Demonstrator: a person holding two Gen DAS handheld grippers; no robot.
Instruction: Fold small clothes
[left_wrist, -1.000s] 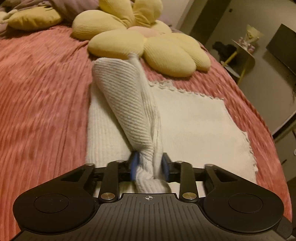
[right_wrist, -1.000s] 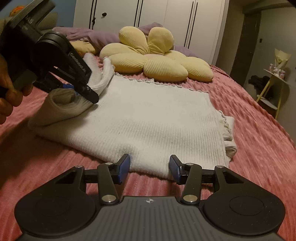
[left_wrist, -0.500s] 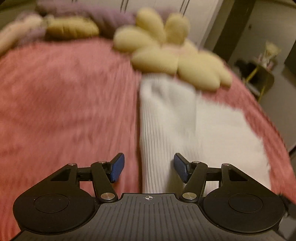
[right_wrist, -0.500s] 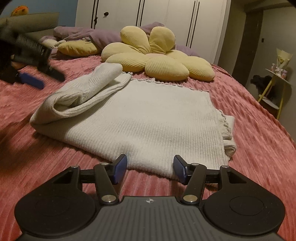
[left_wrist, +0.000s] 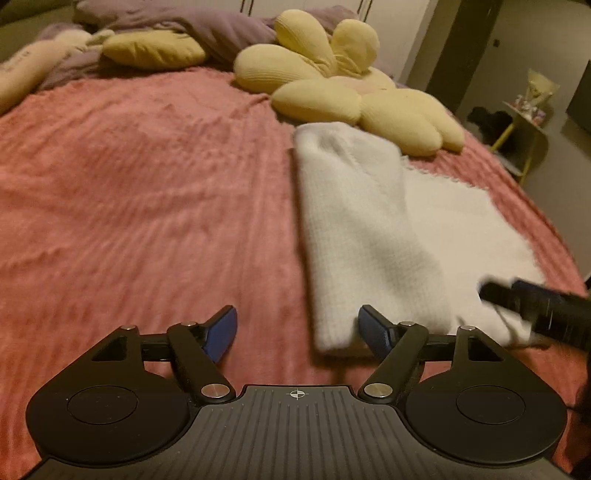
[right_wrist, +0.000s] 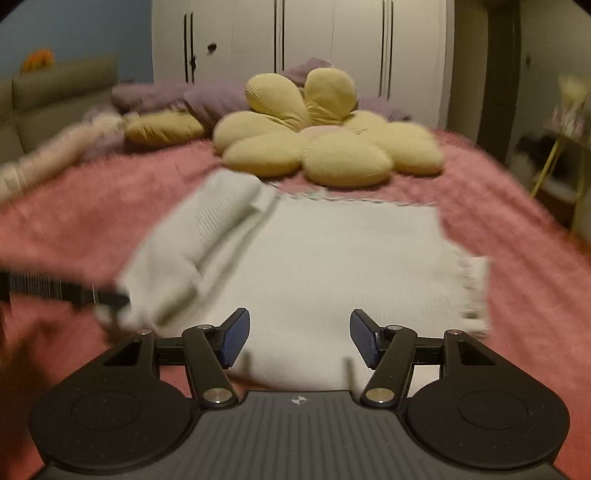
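Currently the white knit garment (right_wrist: 332, 266) lies flat on the pink bedspread (left_wrist: 147, 192), one side folded inward, so the left gripper (left_wrist: 297, 334) and right gripper (right_wrist: 299, 341), jaws opening and empty, hover at its near edge.

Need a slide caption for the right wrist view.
Right gripper, jaws opening, over a cream knit sweater on a pink ribbed bedspread, one sleeve folded in.
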